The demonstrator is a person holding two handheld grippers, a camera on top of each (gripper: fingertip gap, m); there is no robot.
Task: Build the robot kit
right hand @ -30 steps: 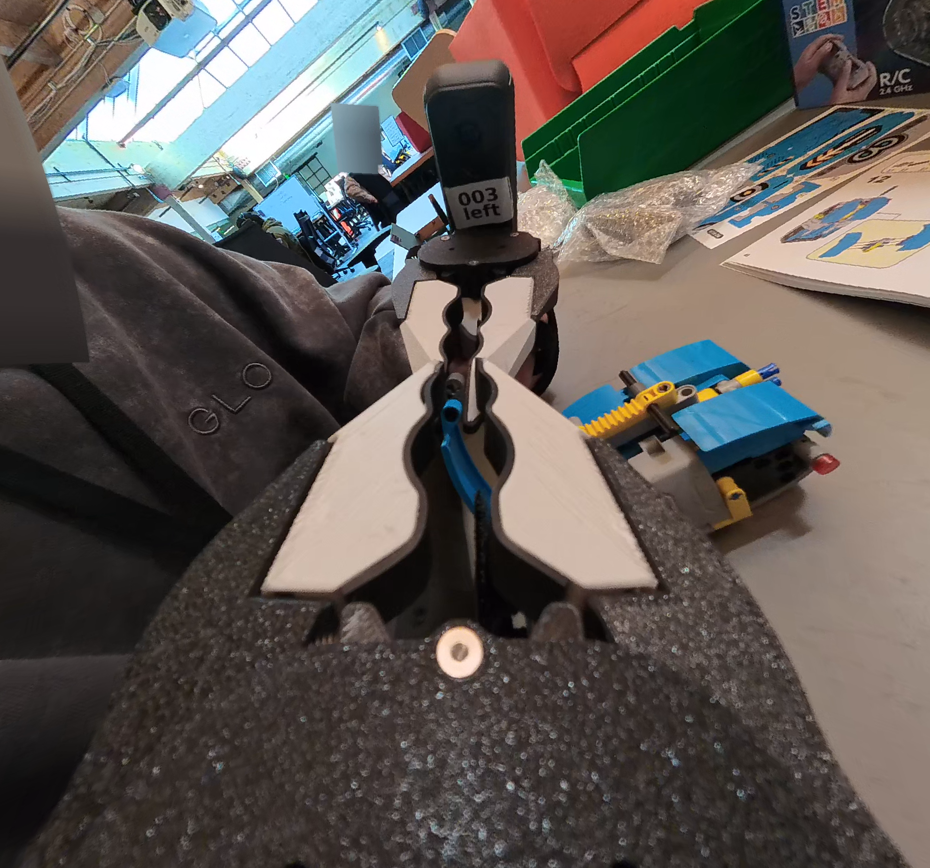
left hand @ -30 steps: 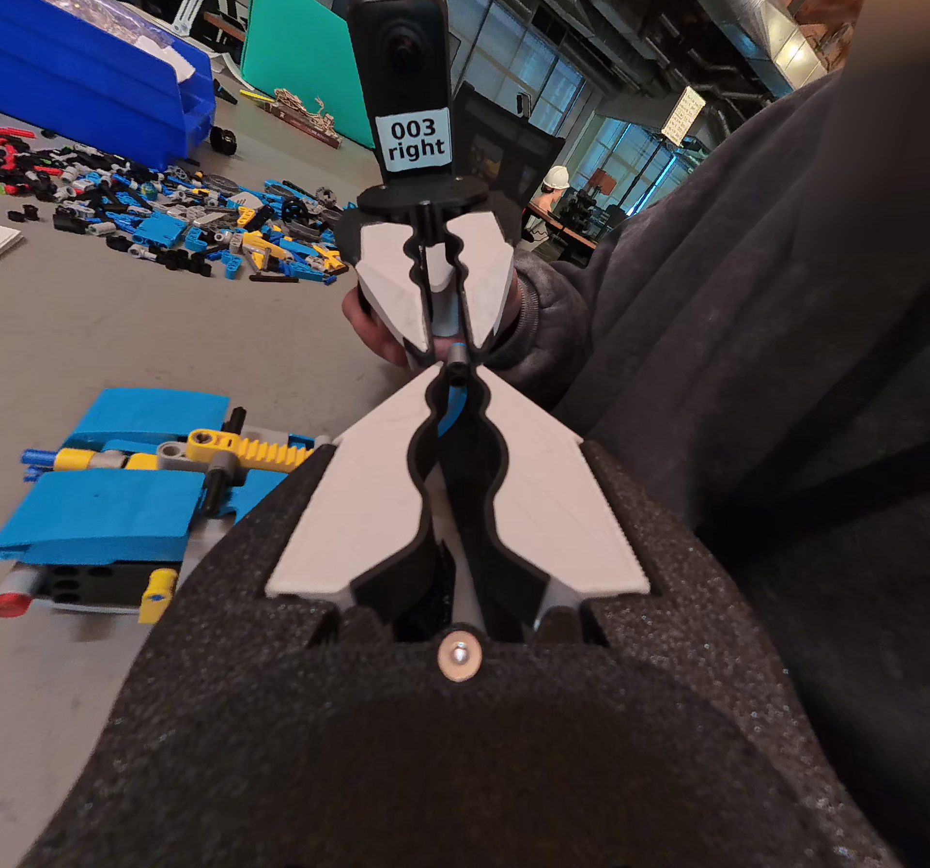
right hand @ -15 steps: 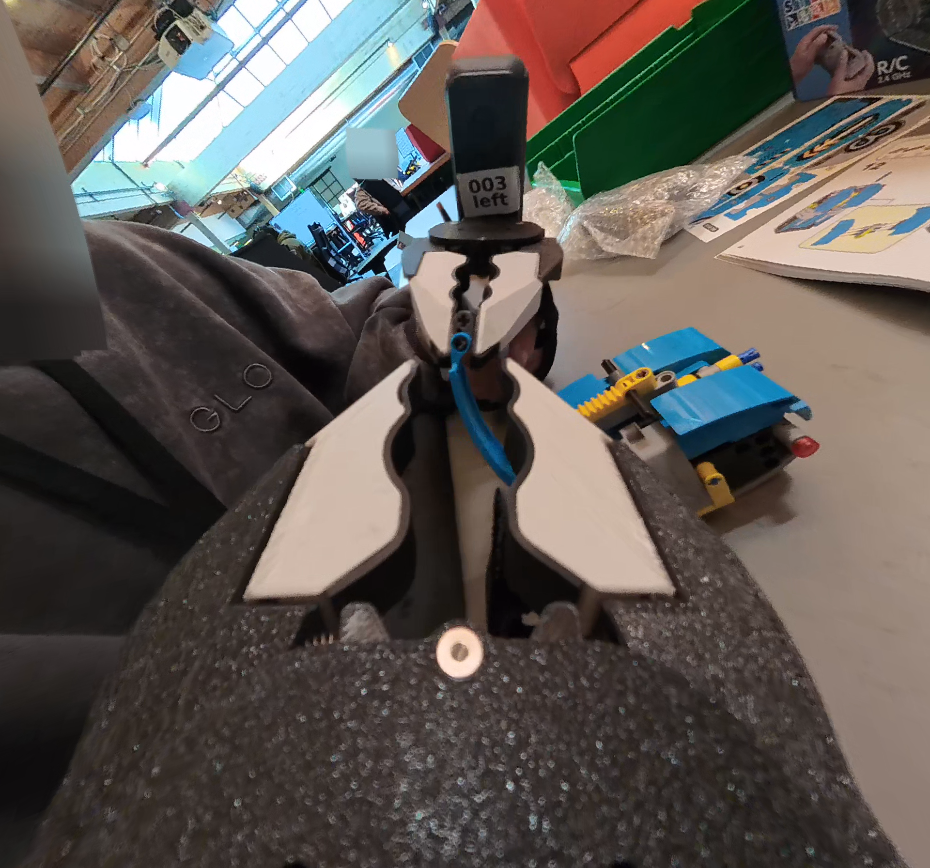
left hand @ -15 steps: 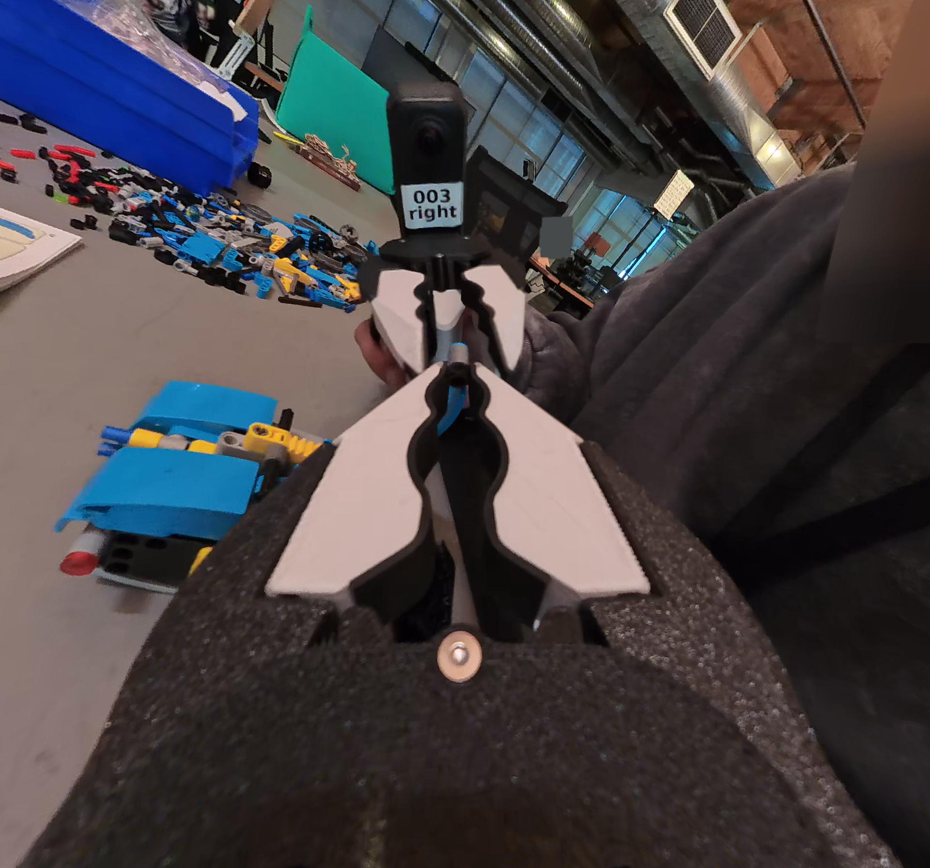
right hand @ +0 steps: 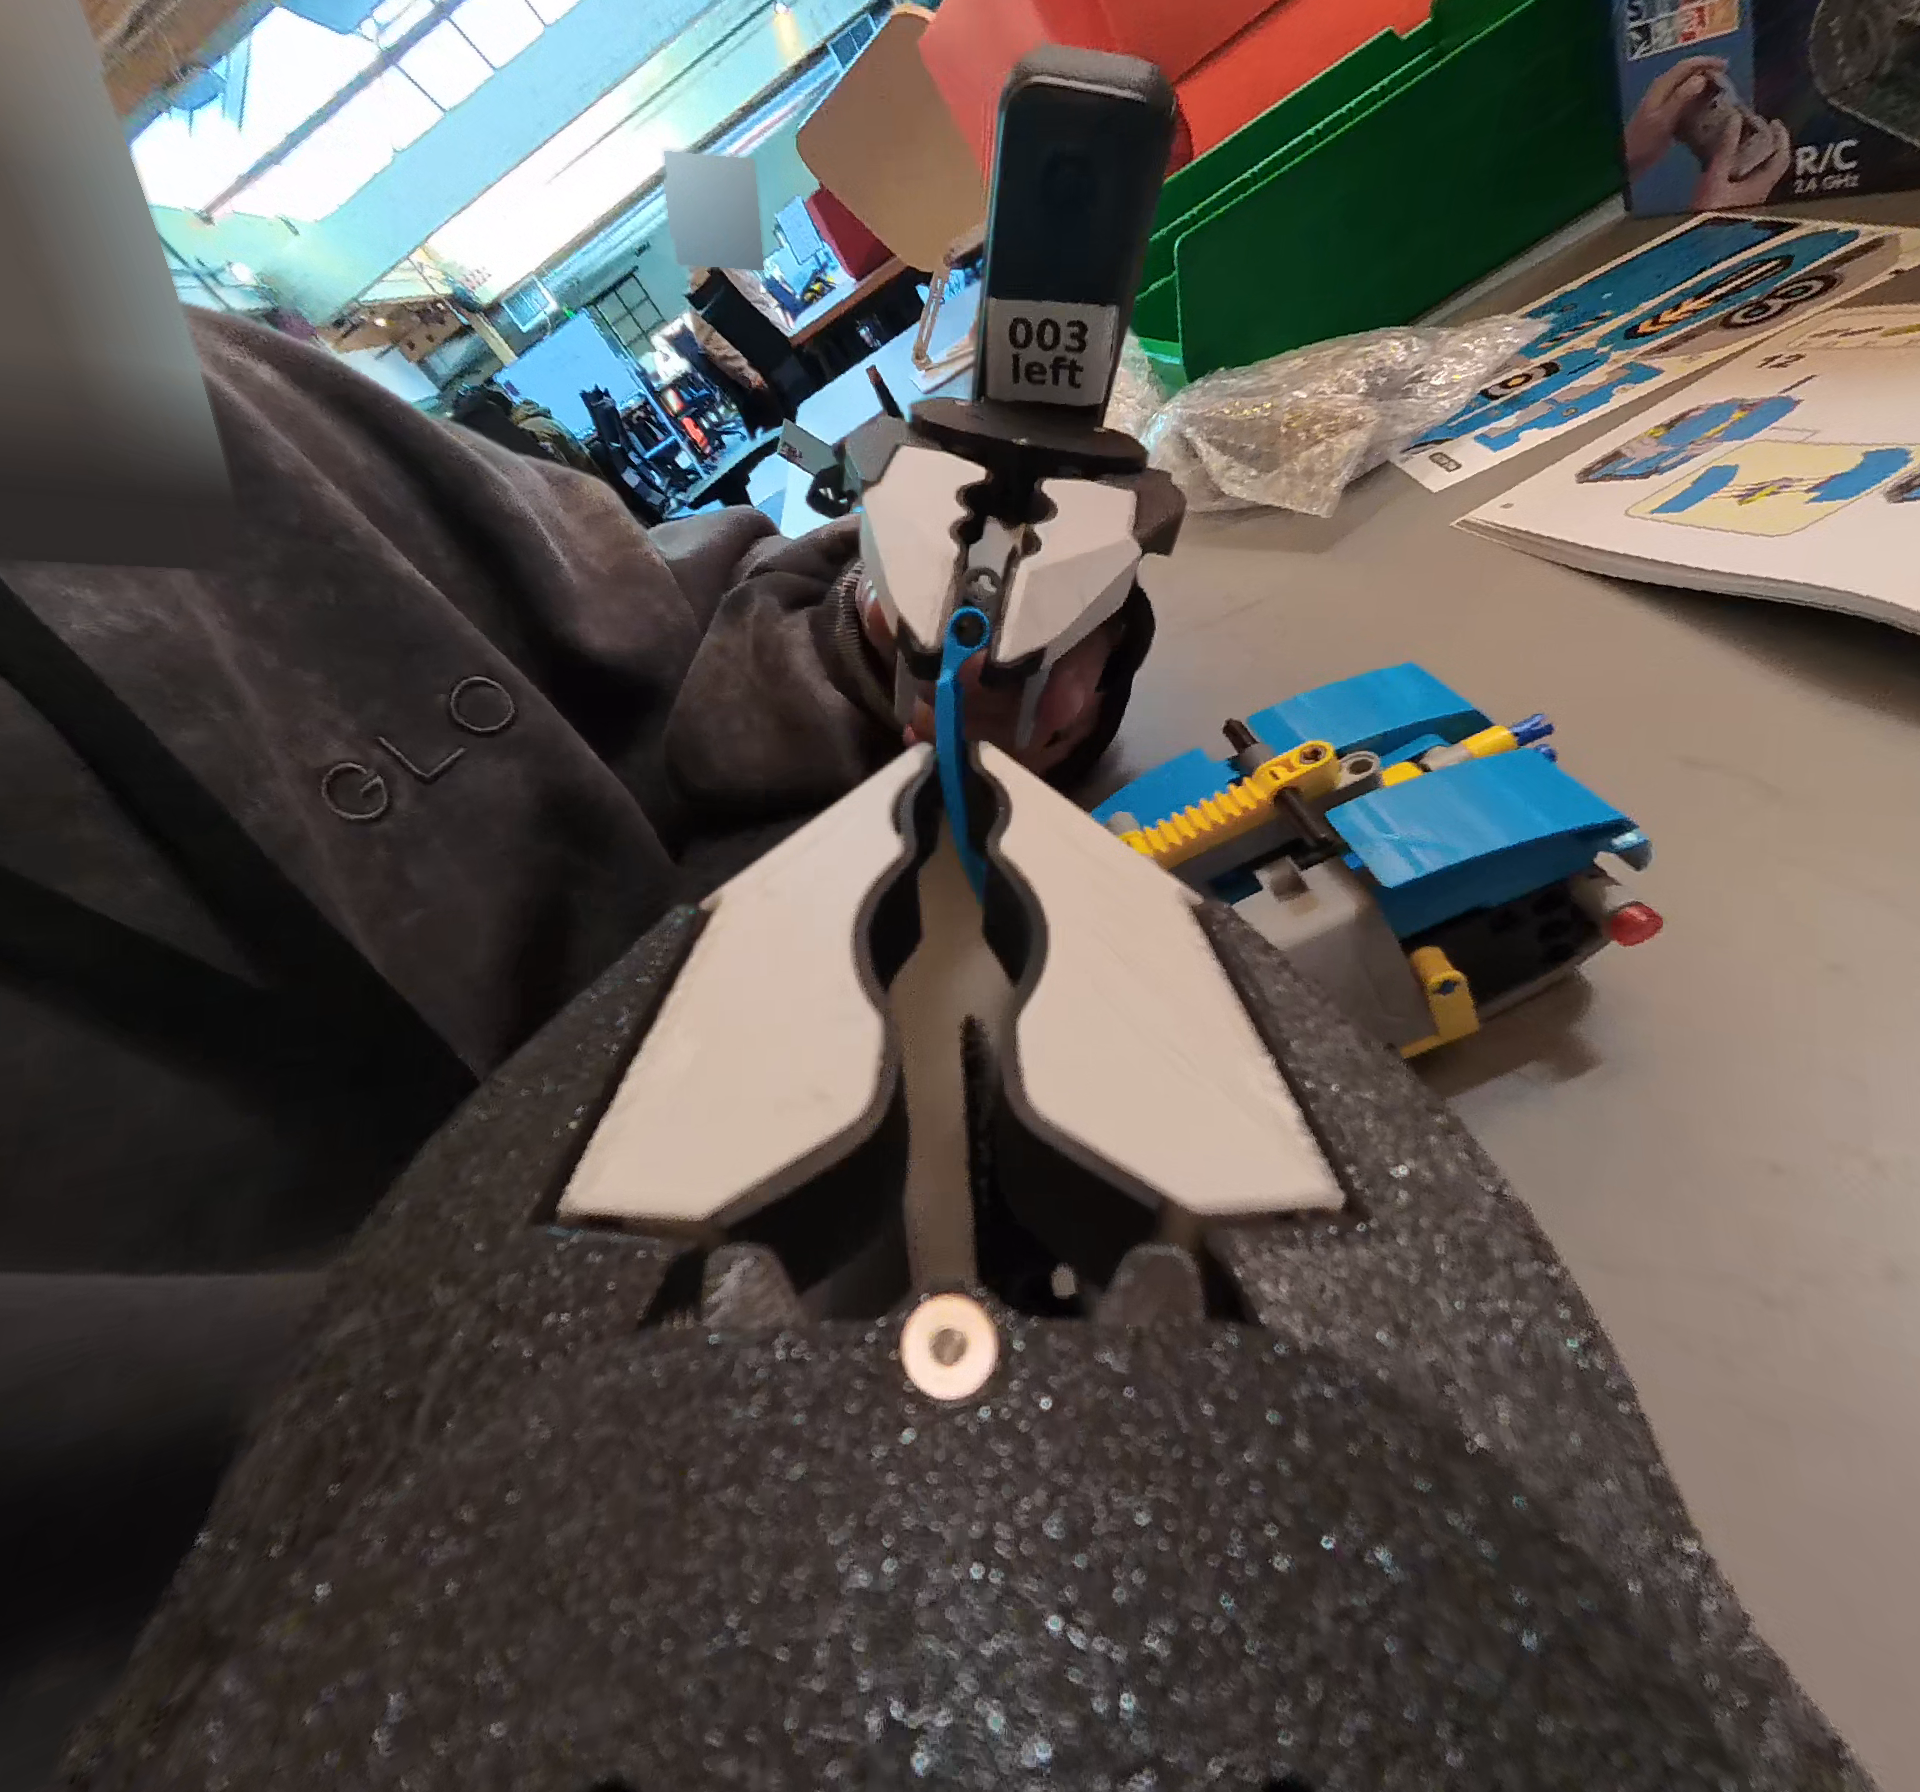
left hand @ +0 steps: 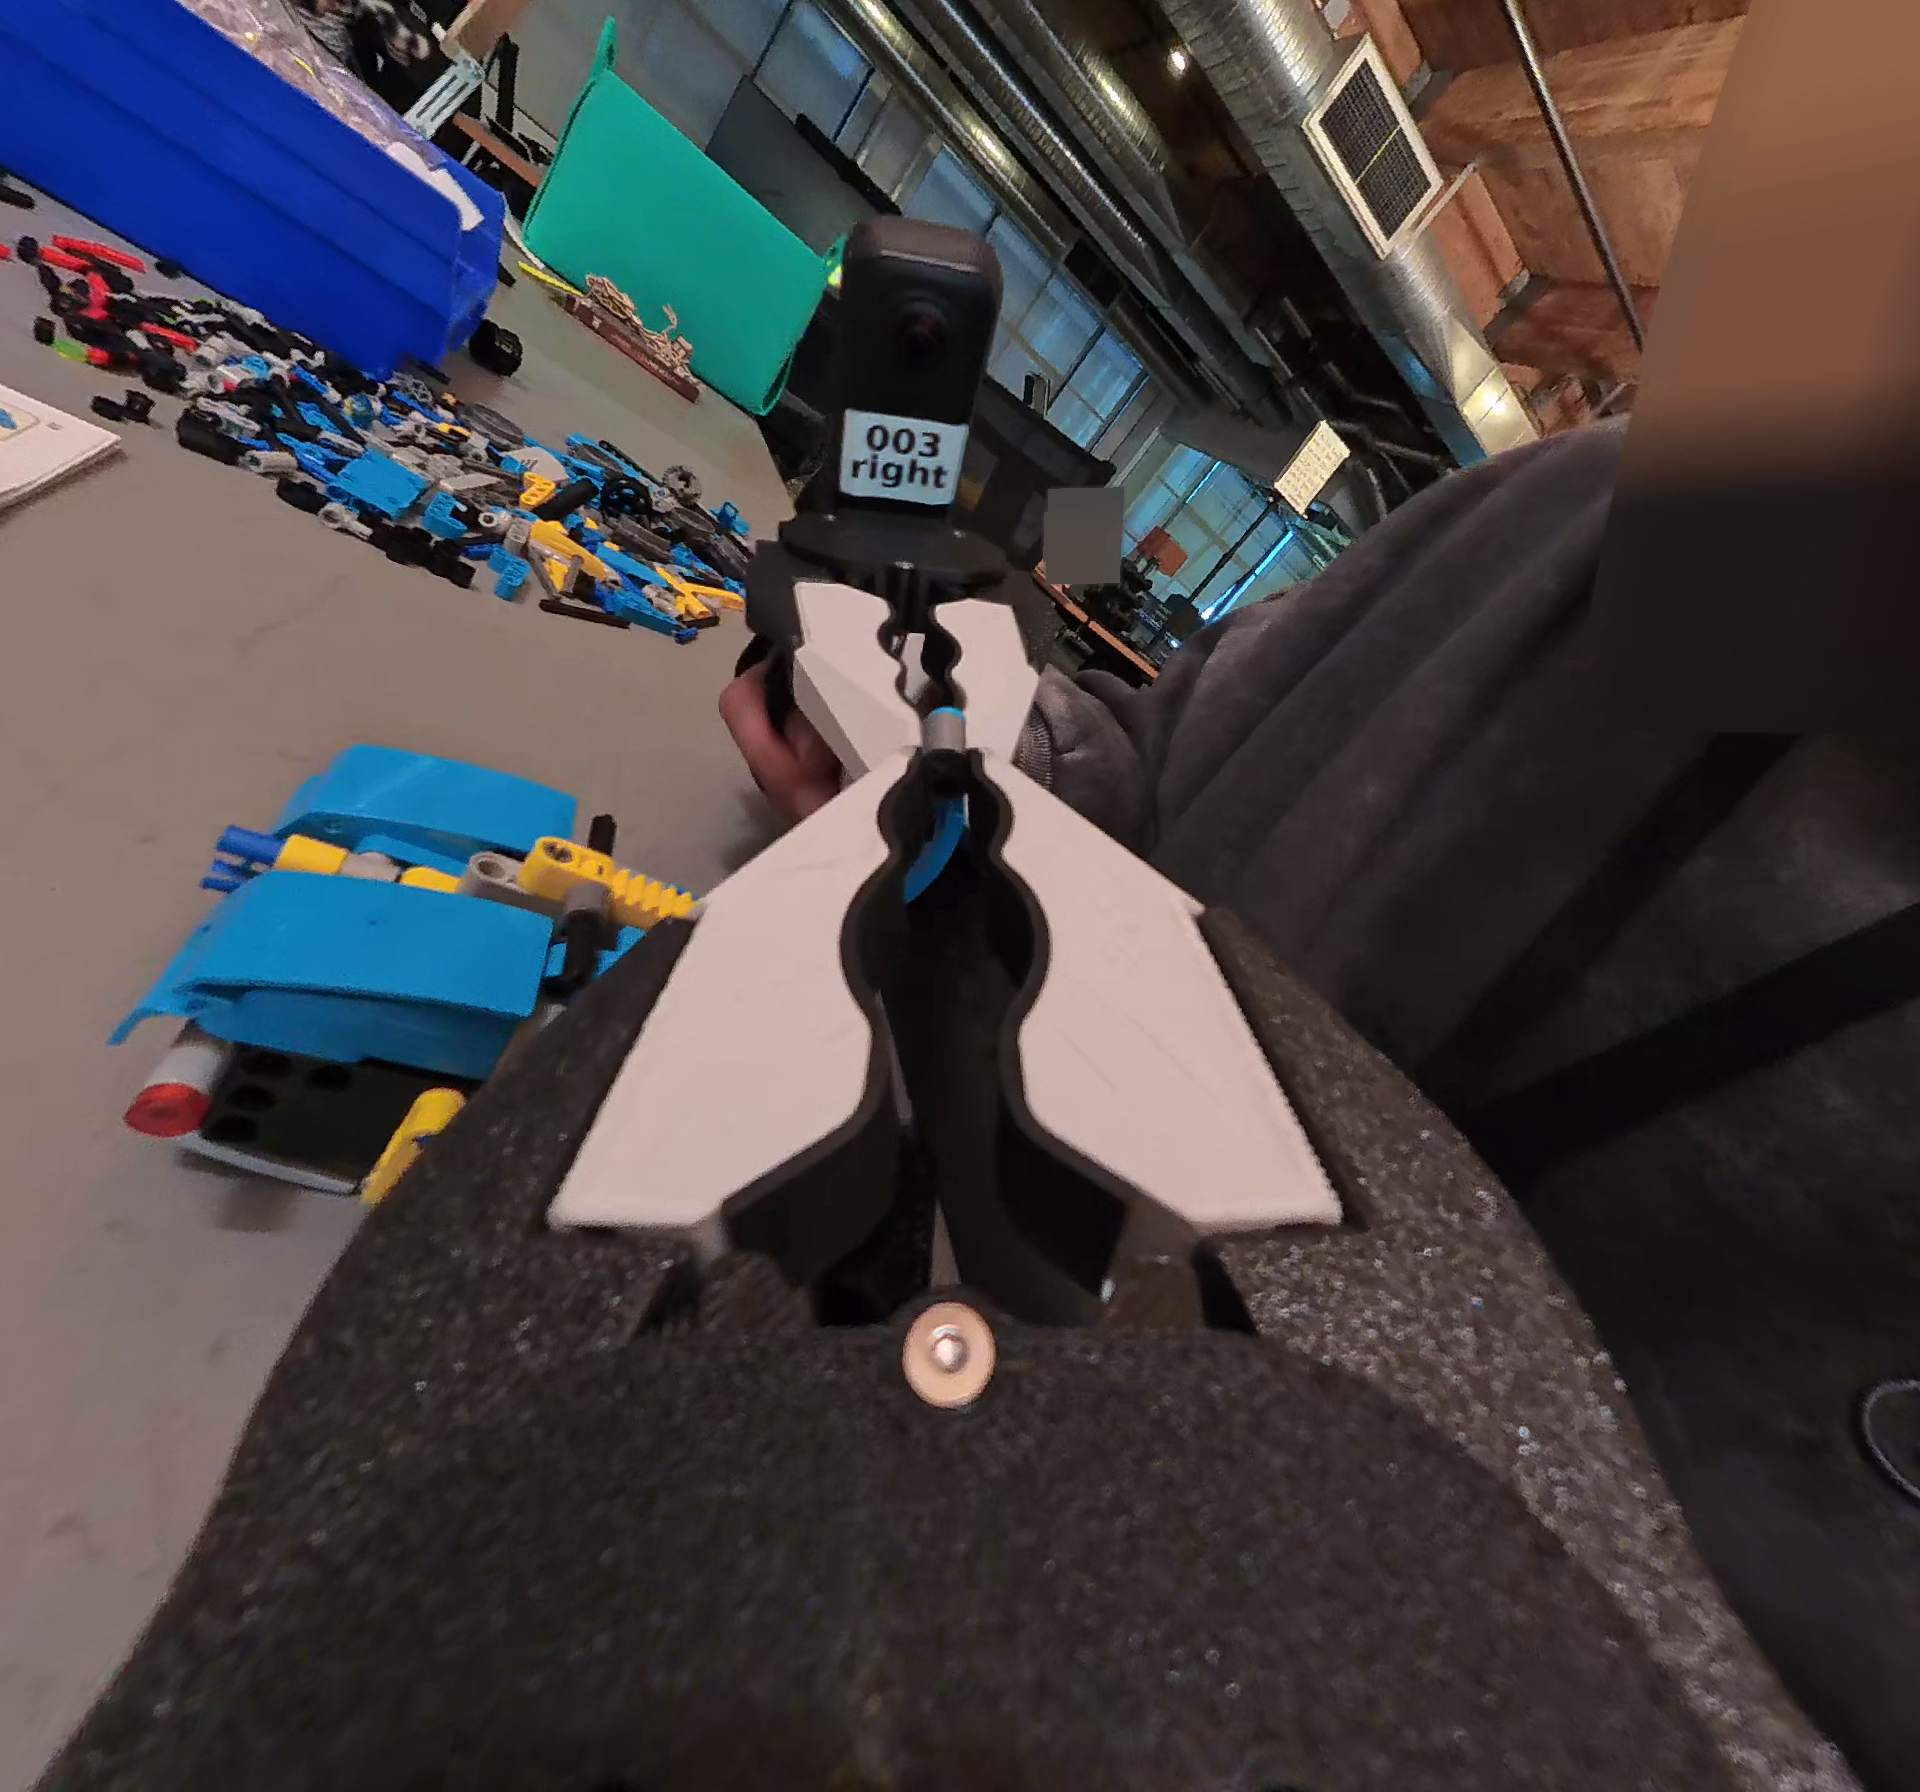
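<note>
A thin curved blue piece [right hand: 951,734] spans the gap between my two grippers, which face each other tip to tip above the grey table. My left gripper [left hand: 940,768] is shut on one end of it, where a small grey connector [left hand: 943,732] sits. From the right wrist view the left gripper [right hand: 971,672] shows this end and a grey beam [right hand: 982,563] between its fingers. My right gripper [right hand: 951,755] is shut on the blue piece's other end. It also shows in the left wrist view [left hand: 920,703]. A partly built blue, yellow and grey model car [left hand: 364,953] [right hand: 1455,838] lies on the table beside the grippers.
Several loose blue, black and yellow parts [left hand: 468,506] lie before a blue bin [left hand: 208,142] and a green board [left hand: 665,225]. An instruction booklet [right hand: 1714,506], a clear plastic bag [right hand: 1320,412], green bins [right hand: 1382,184] and a box [right hand: 1766,28] stand behind. A person's dark sweatshirt [right hand: 364,703] fills one side. The tips of both grippers are at nearly the same place.
My right gripper was shut a second ago, open half a second ago, and is shut again on the blue piece. The grippers have drawn slightly apart and both views have tilted.
</note>
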